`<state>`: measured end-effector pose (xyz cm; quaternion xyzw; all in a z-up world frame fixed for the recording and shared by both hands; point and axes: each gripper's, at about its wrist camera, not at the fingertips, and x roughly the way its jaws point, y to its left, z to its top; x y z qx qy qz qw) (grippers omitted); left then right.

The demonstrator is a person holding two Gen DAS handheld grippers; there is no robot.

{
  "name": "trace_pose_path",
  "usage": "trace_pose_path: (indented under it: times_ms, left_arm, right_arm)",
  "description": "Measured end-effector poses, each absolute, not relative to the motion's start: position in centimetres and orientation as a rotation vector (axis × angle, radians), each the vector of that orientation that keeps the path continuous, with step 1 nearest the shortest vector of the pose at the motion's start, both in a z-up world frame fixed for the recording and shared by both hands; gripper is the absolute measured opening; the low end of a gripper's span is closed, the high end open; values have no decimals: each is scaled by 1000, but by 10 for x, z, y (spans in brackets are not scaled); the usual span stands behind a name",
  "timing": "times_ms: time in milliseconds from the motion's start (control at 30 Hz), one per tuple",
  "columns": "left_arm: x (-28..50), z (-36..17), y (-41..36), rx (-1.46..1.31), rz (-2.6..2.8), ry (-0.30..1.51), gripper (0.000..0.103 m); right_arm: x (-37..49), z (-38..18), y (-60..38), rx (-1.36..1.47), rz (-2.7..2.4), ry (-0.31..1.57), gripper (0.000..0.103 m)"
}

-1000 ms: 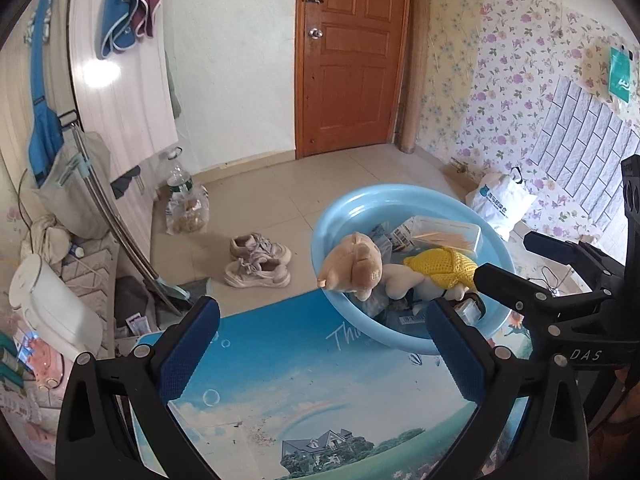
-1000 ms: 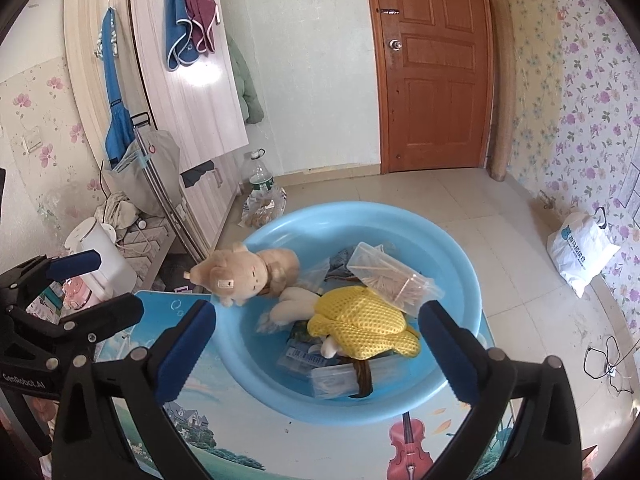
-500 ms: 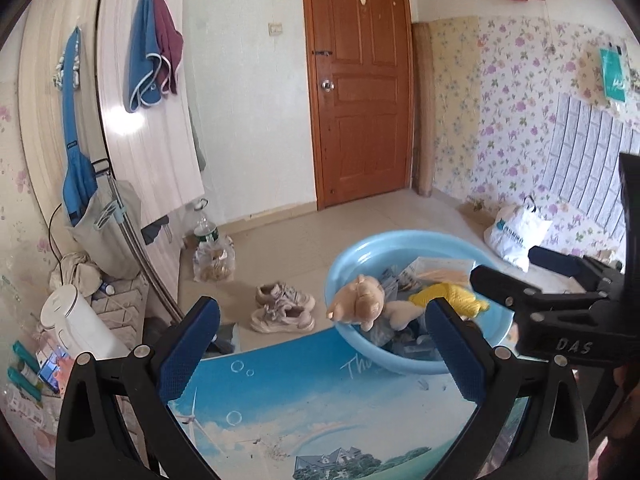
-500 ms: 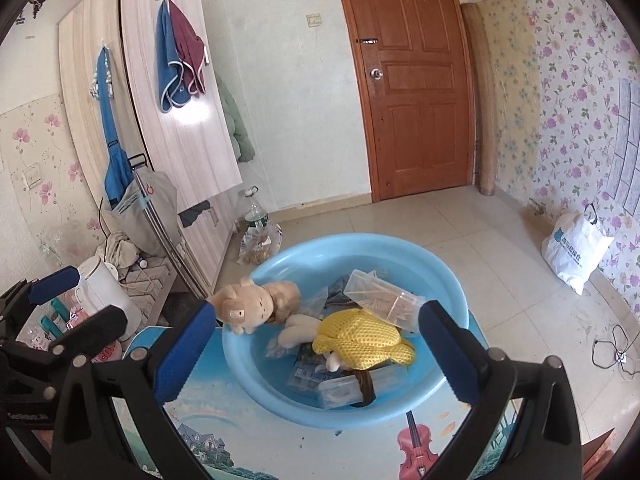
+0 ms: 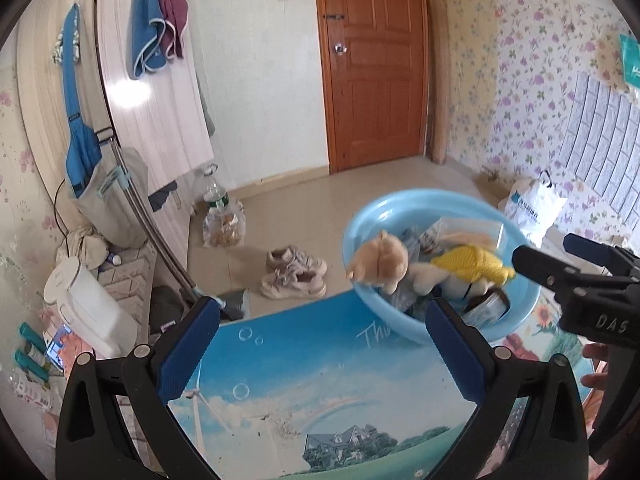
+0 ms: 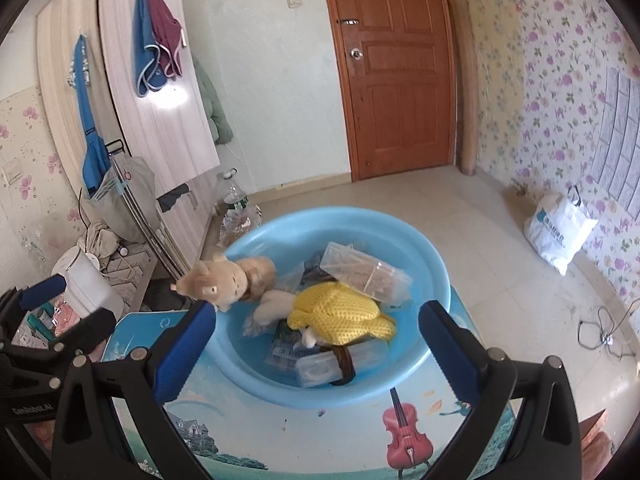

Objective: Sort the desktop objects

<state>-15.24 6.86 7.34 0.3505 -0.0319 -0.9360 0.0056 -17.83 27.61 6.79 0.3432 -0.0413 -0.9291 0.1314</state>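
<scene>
Blue basin point(image 6: 436, 264) w/ plush bear point(image 6: 224, 284); both grippers' fingers wide apart, empty.

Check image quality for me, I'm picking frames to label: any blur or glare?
Left wrist view: the basin and plush toy are motion-smeared; glare spot on the wardrobe door. Right wrist view: sharper, same glare on the door; fisheye bends the brown door.

Tabletop point(image 5: 320, 392) bare under left claw point(image 5: 320, 340); basin point(image 6: 432, 264) crammed, plush toy point(image 6: 228, 280) overhanging rim.
</scene>
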Motion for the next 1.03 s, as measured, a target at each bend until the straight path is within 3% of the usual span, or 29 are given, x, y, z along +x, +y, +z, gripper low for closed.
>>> trace_pose_path:
  times_ms: [733,1033]
  left_arm:
    - [-153,70,59,1178,-2953,89,103]
    - [-144,77,64,1135,-2979,15,103]
  right_arm:
    - [-175,64,271,1014,-2668,-104,103]
    - [-172,66,269,1009,-2667,-89,103]
